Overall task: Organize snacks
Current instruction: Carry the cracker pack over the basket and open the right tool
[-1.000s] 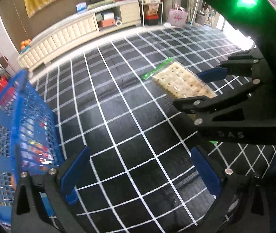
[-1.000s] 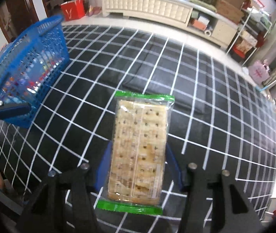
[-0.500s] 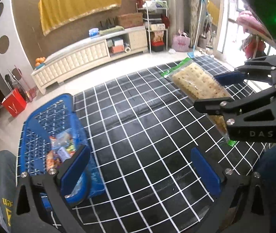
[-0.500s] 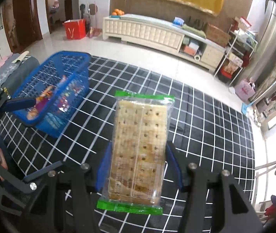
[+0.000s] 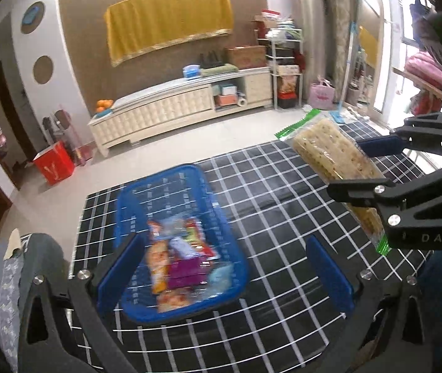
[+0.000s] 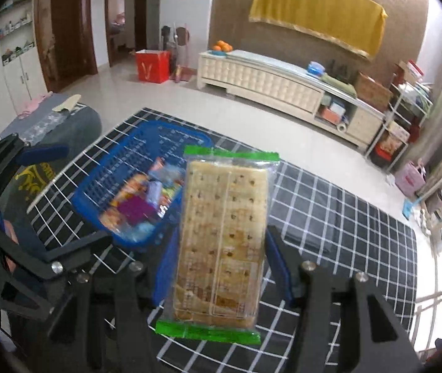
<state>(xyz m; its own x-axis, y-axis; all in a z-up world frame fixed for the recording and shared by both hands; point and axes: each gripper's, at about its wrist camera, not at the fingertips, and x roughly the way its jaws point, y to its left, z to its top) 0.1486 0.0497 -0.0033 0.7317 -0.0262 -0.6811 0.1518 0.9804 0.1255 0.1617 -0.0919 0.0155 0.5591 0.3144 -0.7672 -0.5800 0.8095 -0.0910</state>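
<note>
At the far left of the left wrist view, a dark padded seat (image 5: 34, 258) with a patterned cloth draped on it is seen at the edge of the black mat with a white grid (image 5: 283, 192). Just beside it, the blue plastic basket (image 5: 208, 186) is set on the mat, and a loose pile of snack packets (image 5: 180, 258) in orange, purple, red and pale blue is seen inside it. The left gripper (image 5: 224, 267) is held above the basket with its blue pads spread wide apart, and nothing is gripped between them; the basket's near end is framed by the two fingers. Further right, the cracker packet (image 5: 333, 158) is seen raised above the mat, clear of the basket, with its green-edged end pointing toward the back wall. It is clamped at its lower half by the right gripper (image 5: 373, 168), whose pads are pressed against the packet's long sides.

In the right wrist view, the left gripper (image 6: 19, 186) is seen at the left edge, the basket (image 6: 103, 183) lies left of centre, and the cracker packet (image 6: 221, 236) is held upright in the middle by the right gripper (image 6: 221, 273). Along the far wall, a long cream cabinet (image 6: 267, 80) is seen beneath a yellow cloth (image 6: 317, 9).
</note>
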